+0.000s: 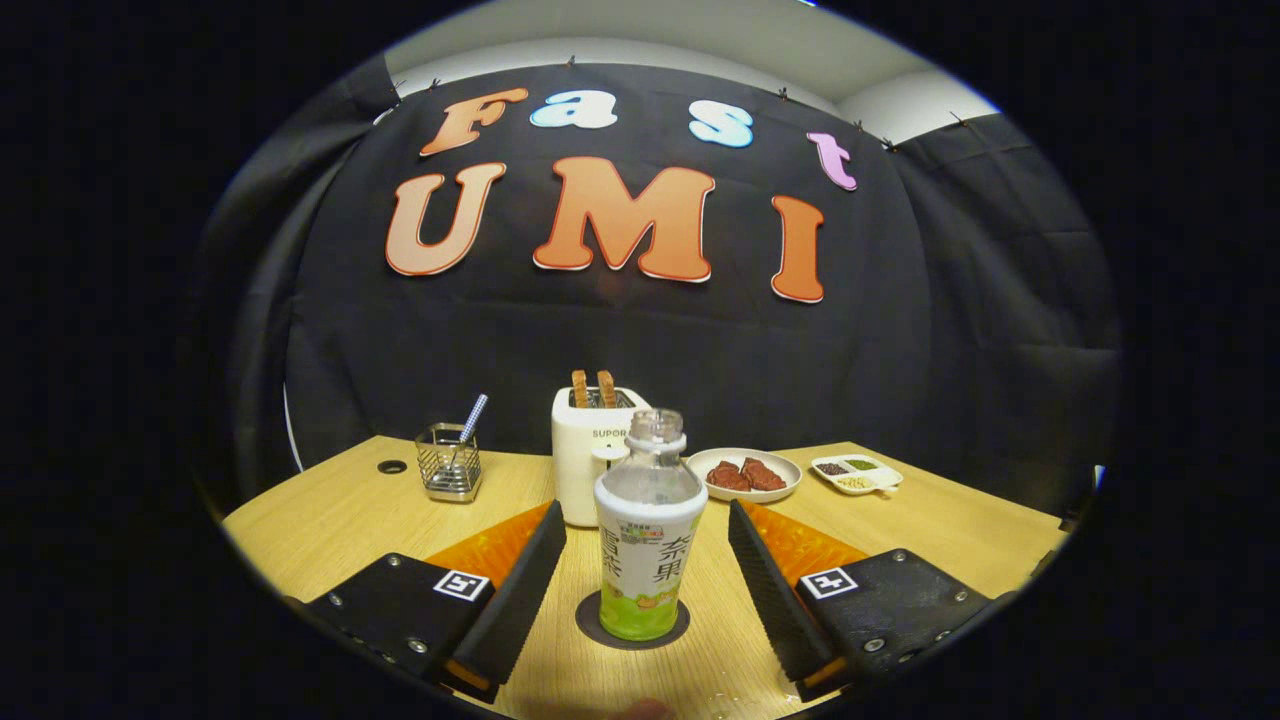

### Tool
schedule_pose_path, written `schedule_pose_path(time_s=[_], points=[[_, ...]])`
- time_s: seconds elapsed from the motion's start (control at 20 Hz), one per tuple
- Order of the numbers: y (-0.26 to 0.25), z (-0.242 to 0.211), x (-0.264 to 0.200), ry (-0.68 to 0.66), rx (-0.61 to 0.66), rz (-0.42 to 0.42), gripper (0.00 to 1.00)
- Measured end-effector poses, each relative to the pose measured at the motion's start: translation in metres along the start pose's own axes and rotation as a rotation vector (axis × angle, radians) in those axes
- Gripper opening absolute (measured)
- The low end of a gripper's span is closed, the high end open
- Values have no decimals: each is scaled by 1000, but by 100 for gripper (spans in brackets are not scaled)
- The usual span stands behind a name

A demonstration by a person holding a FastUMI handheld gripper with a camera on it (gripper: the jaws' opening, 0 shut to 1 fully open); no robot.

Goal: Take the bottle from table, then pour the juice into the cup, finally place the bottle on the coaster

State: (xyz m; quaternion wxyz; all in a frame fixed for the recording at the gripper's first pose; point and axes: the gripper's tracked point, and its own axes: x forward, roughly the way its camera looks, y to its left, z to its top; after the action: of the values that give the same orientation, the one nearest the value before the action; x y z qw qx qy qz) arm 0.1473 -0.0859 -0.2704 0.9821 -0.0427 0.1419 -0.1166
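Observation:
The bottle (645, 530), clear plastic with no cap and a white and green label, stands upright on a dark round coaster (632, 622) on the wooden table (330, 520). It sits between the two fingers of my gripper (648, 552), with a gap on each side. The left finger (520, 590) and the right finger (765, 585) do not touch the bottle, so the gripper is open.
Just behind the bottle stands a white toaster (585, 455) with two slices of toast. A wire holder (449, 462) with a striped straw stands to the left. A plate of meat (744, 473) and a small divided dish (856, 473) lie to the right.

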Motion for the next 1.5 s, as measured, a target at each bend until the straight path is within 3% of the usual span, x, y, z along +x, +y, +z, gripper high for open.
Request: schedule_pose_path(time_s=[0.25, 0.65, 0.9, 1.25, 1.5], points=[[10, 68, -44, -87, -11, 39, 97], [33, 146, -130, -100, 11, 115, 97], [51, 193, -181, -147, 109, 211, 97], [54, 243, -227, -251, 64, 227, 97], [44, 243, -233, -269, 56, 226, 97]])
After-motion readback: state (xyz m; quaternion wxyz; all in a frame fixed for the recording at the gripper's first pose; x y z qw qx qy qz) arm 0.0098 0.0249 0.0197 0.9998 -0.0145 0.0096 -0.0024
